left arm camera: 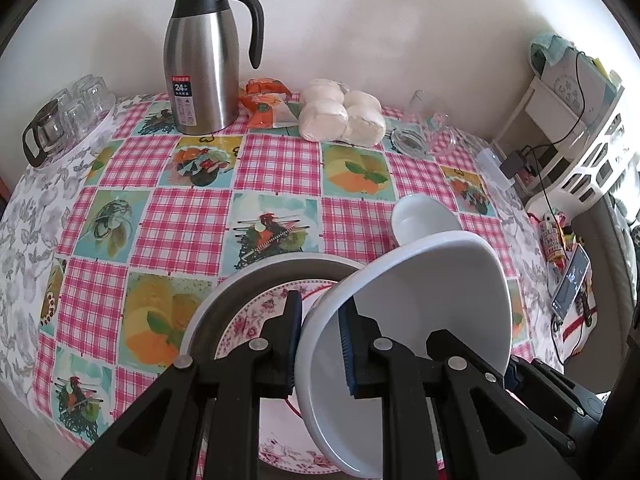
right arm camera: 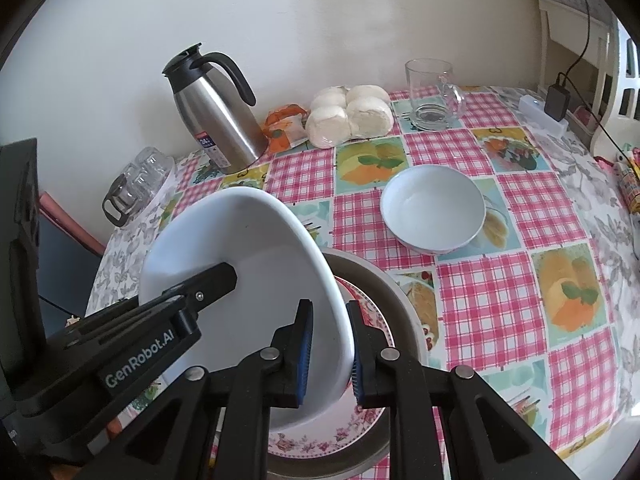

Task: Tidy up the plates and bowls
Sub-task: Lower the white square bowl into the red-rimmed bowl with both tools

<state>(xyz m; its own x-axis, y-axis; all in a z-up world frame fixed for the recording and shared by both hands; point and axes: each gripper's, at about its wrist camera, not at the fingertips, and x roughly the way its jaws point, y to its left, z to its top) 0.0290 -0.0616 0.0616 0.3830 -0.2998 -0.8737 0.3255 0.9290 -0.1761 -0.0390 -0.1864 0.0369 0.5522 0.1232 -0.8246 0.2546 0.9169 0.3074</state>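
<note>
A table under a pink checked oilcloth (left arm camera: 192, 216) printed with fruit squares carries everything. Near its front edge sits a grey-brown dish (right arm camera: 394, 312) holding a rose-patterned plate (right arm camera: 340, 436). Tilted above that plate is a large white bowl (right arm camera: 256, 280), its rim clamped on opposite sides by the left gripper (left arm camera: 320, 344) and the right gripper (right arm camera: 328, 354), one marked "GenRobot.AI". Behind the dish rests a smaller white bowl (right arm camera: 434, 208). Farther back stands a steel jug (left arm camera: 200, 68) labelled "24", beside bagged white buns (left arm camera: 340, 114).
</note>
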